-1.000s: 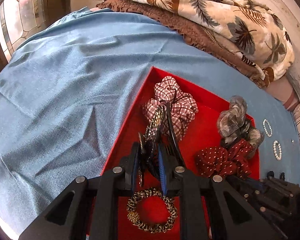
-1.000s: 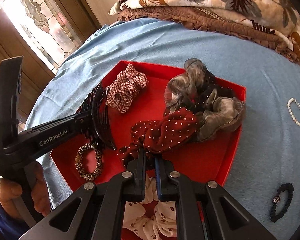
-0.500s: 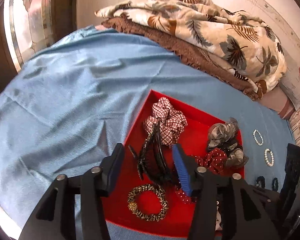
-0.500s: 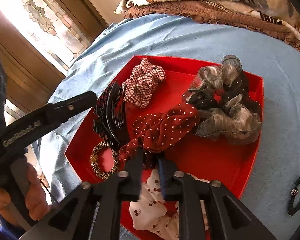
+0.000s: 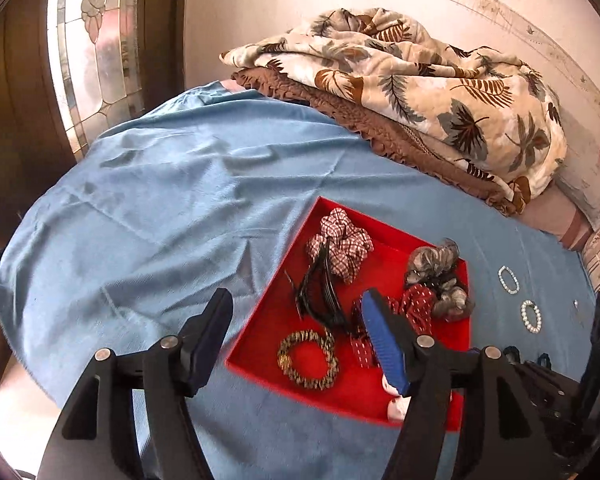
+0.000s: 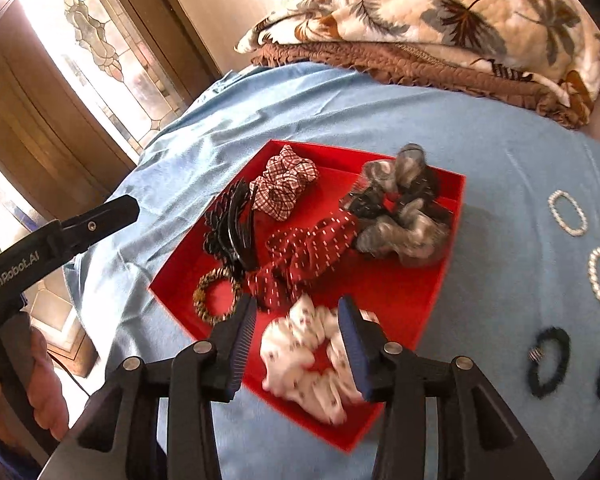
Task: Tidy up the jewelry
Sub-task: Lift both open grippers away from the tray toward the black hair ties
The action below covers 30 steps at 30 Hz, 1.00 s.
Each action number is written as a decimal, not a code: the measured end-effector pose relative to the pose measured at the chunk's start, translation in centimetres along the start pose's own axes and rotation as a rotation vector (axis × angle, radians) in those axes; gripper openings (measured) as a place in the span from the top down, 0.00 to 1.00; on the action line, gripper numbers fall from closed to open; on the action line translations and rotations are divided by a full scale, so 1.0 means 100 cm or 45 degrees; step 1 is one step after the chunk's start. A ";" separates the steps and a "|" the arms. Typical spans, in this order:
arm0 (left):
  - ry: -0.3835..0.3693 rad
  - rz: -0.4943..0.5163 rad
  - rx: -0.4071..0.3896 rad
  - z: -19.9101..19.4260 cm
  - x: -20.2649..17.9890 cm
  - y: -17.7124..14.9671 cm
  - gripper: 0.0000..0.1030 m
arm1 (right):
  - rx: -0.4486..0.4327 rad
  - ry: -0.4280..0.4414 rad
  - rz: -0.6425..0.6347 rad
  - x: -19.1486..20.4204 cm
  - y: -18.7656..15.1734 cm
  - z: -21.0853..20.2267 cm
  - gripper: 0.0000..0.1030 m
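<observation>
now both tongs gape empty; black hair claw (image 5: 320, 292) lies lengthwise toward checked scrunchie (image 5: 342, 246).

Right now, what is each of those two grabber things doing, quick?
Left gripper: open, fingers just spread apart, holding nothing, above the red tray.
Right gripper: open, fingers just spread apart, holding nothing, over the white printed fabric scrunchie.

Red tray (image 6: 440, 292) on a pale blue cloth (image 5: 148, 208). Inside: a red-and-white checked scrunchie (image 6: 286, 184), a dark red one with white dots (image 6: 312, 248), a grey-and-black one (image 6: 404, 216), a white one with small red prints (image 6: 300, 360), a glossy black claw clip (image 6: 232, 224) and a gold-and-black band (image 5: 308, 354). White pearl bracelets (image 6: 568, 213) lie to the right.
</observation>
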<state>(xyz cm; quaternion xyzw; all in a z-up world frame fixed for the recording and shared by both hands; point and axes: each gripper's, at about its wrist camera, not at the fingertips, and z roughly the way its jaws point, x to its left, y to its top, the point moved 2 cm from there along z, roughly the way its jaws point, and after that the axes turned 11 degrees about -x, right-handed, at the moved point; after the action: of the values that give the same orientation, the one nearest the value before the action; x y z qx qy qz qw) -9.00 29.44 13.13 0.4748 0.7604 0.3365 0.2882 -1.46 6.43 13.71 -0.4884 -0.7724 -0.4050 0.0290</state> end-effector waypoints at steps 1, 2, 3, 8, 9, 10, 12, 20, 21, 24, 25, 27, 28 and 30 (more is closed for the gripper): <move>-0.001 0.000 0.002 -0.003 -0.001 -0.002 0.36 | -0.009 -0.008 0.001 -0.002 -0.003 -0.006 0.53; -0.002 0.001 0.004 -0.008 -0.003 -0.004 0.35 | -0.017 -0.015 0.002 -0.004 -0.006 -0.013 0.53; -0.002 0.002 0.004 -0.011 -0.005 -0.006 0.35 | -0.024 -0.021 0.002 -0.007 -0.008 -0.019 0.53; -0.009 0.012 0.006 -0.030 -0.020 -0.018 0.35 | -0.073 -0.083 0.040 -0.026 -0.026 -0.051 0.48; -0.014 0.015 0.008 -0.032 -0.022 -0.020 0.35 | -0.079 -0.091 0.053 -0.030 -0.029 -0.056 0.48; -0.018 0.026 0.010 -0.036 -0.028 -0.023 0.35 | -0.088 -0.104 0.072 -0.036 -0.032 -0.063 0.48; -0.017 0.057 0.009 -0.042 -0.038 -0.029 0.34 | -0.103 -0.128 0.099 -0.044 -0.038 -0.073 0.48; -0.005 0.205 0.029 -0.055 -0.074 -0.059 0.33 | -0.141 -0.241 0.201 -0.079 -0.062 -0.103 0.43; -0.006 0.216 0.033 -0.055 -0.077 -0.061 0.33 | -0.144 -0.251 0.210 -0.082 -0.064 -0.106 0.43; -0.010 0.245 0.040 -0.059 -0.085 -0.068 0.33 | -0.155 -0.283 0.215 -0.088 -0.068 -0.114 0.43; -0.007 0.254 0.040 -0.060 -0.088 -0.069 0.33 | -0.159 -0.294 0.214 -0.089 -0.069 -0.116 0.43; -0.002 0.278 0.036 -0.063 -0.092 -0.071 0.33 | -0.168 -0.309 0.214 -0.092 -0.071 -0.120 0.43; -0.002 0.286 0.036 -0.064 -0.093 -0.072 0.33 | -0.172 -0.316 0.214 -0.092 -0.072 -0.122 0.42; -0.001 0.302 0.035 -0.067 -0.096 -0.074 0.33 | -0.177 -0.327 0.210 -0.092 -0.073 -0.125 0.41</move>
<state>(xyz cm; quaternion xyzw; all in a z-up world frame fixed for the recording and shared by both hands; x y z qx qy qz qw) -14.27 16.68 12.51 0.5654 0.7035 0.3574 0.2401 -6.73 -9.91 13.65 -0.5988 -0.6971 -0.3879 -0.0707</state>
